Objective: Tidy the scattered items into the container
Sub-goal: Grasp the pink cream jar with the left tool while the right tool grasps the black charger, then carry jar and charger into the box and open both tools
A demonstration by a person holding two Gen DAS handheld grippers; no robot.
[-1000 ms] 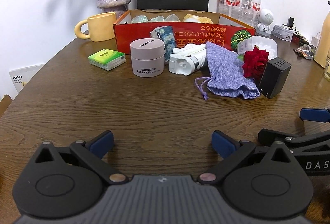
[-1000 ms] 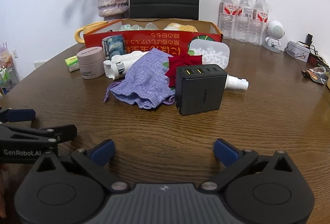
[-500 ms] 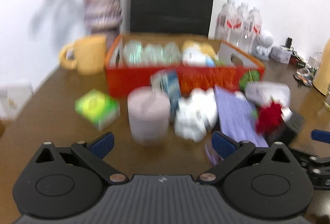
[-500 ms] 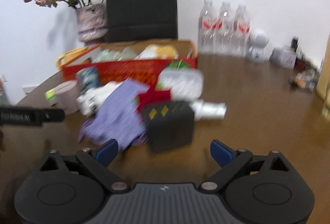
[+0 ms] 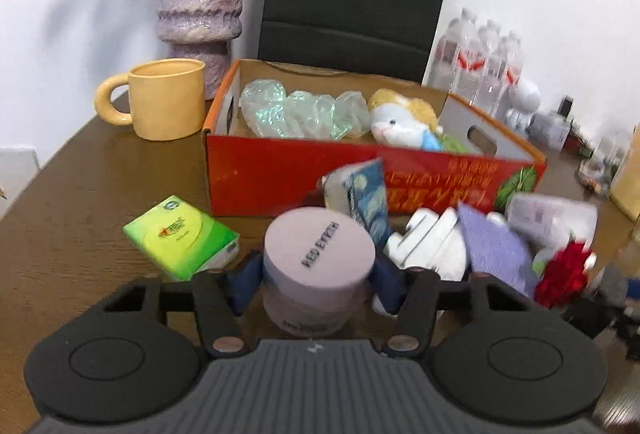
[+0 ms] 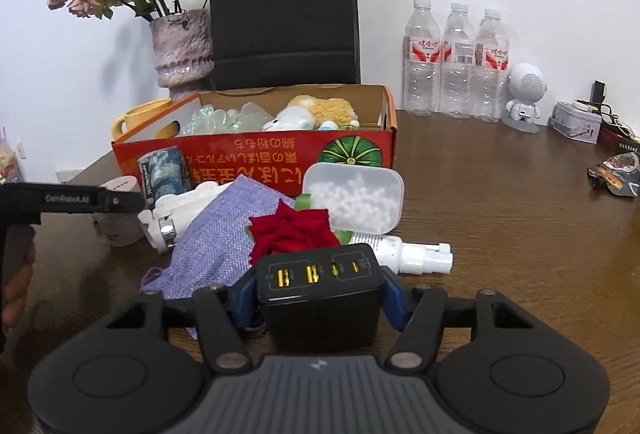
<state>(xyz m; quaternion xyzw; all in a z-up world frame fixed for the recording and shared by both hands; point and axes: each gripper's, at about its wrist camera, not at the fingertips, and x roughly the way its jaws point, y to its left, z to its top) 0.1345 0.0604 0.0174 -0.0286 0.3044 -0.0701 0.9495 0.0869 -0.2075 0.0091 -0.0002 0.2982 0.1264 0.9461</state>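
Observation:
My left gripper (image 5: 318,282) is shut on the pink cream jar (image 5: 319,254), its blue pads against both sides. My right gripper (image 6: 320,292) is shut on the black USB charger (image 6: 320,294). The red cardboard box (image 5: 280,174) stands behind, also in the right wrist view (image 6: 256,162), holding bubble wrap (image 5: 300,112) and a plush toy (image 5: 402,122). In front of it lie a green tissue pack (image 5: 182,236), a painted tube (image 5: 366,194), a white device (image 5: 428,246), a purple pouch (image 6: 224,234), a red rose (image 6: 296,230), a clear pellet box (image 6: 354,196) and a white bottle (image 6: 412,254).
A yellow mug (image 5: 164,98) and a purple vase (image 5: 200,6) stand left of the box, with a black bag (image 6: 284,18) behind. Three water bottles (image 6: 456,62), a white robot figure (image 6: 524,96) and a tin (image 6: 576,122) stand at the back right on the wooden table (image 6: 520,234).
Both grippers moved forward from the table's near edge to the items. The left one closed on the pink jar and the right one closed on the black charger.

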